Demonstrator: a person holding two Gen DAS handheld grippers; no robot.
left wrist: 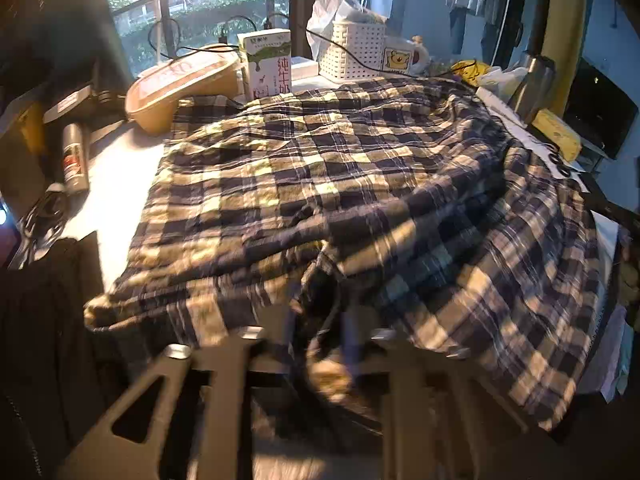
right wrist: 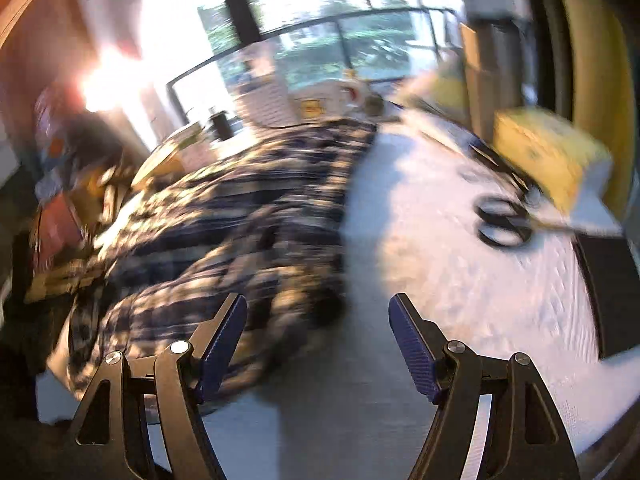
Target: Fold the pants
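The left gripper (left wrist: 320,340) sits at the near edge of the desk (left wrist: 120,184) with its jaws drawn narrow on a bunched fold of the plaid pants (left wrist: 320,168); the blur hides the pads, but cloth runs down between the fingers, so I judge it a grip. The right gripper (right wrist: 316,340) stands wide with nothing between its blue pads (right wrist: 222,340), over bare desk (right wrist: 460,280) just beside the right edge of the pants (right wrist: 224,232). The cloth therefore lies to the right gripper's left and ahead. There is one pair of pants, spread from the near edge toward the far edge by the window, its long axis hard to read in the rumpled heap. The left hand is nearer, already on the fabric; the right must cross leftward to take a second hold. Farther off lie one pair of scissors (right wrist: 504,220) near the right edge, then one milk carton (left wrist: 266,64), one white basket (left wrist: 354,50) and one mug (left wrist: 402,56) along the far edge.
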